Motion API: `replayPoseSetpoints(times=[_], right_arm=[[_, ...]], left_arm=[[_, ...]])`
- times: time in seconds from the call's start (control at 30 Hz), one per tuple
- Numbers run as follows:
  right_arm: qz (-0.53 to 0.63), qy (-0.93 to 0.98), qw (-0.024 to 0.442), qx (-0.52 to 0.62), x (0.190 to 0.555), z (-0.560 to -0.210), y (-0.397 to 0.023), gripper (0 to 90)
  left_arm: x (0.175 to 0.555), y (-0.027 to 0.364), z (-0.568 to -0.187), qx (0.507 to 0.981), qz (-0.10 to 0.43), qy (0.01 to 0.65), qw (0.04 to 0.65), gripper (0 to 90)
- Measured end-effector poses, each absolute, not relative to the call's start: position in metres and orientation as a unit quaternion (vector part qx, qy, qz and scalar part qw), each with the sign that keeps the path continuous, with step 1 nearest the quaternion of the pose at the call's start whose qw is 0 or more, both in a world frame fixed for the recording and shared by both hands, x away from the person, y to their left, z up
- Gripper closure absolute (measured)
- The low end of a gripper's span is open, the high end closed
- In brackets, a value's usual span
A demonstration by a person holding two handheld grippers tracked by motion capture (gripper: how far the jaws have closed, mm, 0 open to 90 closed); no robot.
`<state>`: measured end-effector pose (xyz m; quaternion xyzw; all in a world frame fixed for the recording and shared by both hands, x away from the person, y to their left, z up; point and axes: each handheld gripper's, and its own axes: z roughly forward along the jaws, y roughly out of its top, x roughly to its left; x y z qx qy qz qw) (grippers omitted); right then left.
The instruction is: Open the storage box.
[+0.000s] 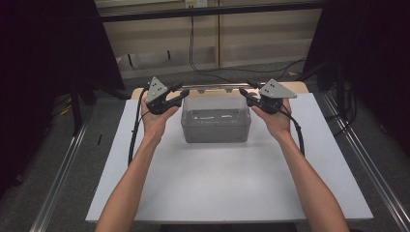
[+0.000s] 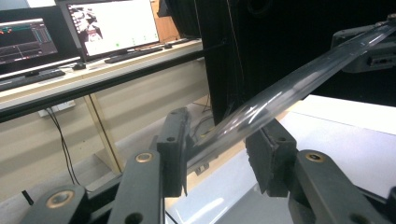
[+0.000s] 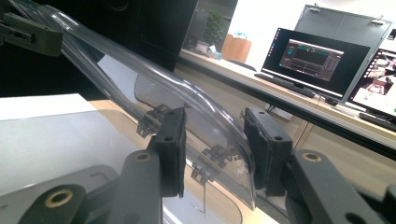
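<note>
We see our right gripper at the bottom of the frame, its black jaws standing on either side of a clear lid, not plainly pressing it. The lid runs to the upper left, where the other gripper meets it. Monitors sit at upper right.

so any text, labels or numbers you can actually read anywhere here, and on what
None can be read.
Monitors behind the bench, left gripper view: screen content too blurred and small.
Dark monitor, right gripper view: coloured interface lines, too small to read.
Clear plastic box and its lid: no label or print visible.
Grey plates on the grippers: holes, no markings.
</note>
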<state>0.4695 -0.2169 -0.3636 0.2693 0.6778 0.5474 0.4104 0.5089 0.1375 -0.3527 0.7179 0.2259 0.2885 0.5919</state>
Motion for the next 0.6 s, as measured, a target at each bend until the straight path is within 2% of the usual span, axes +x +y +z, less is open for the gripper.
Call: replayPoseSetpoints(times=[0.6], right_arm=[[0.557, 0.672, 0.400, 0.279, 0.485, -0.363, -0.220, 60.9]], left_arm=[[0.528, 0.139, -0.356, 0.715, 0.278, 0.242, 0.594, 64.5]])
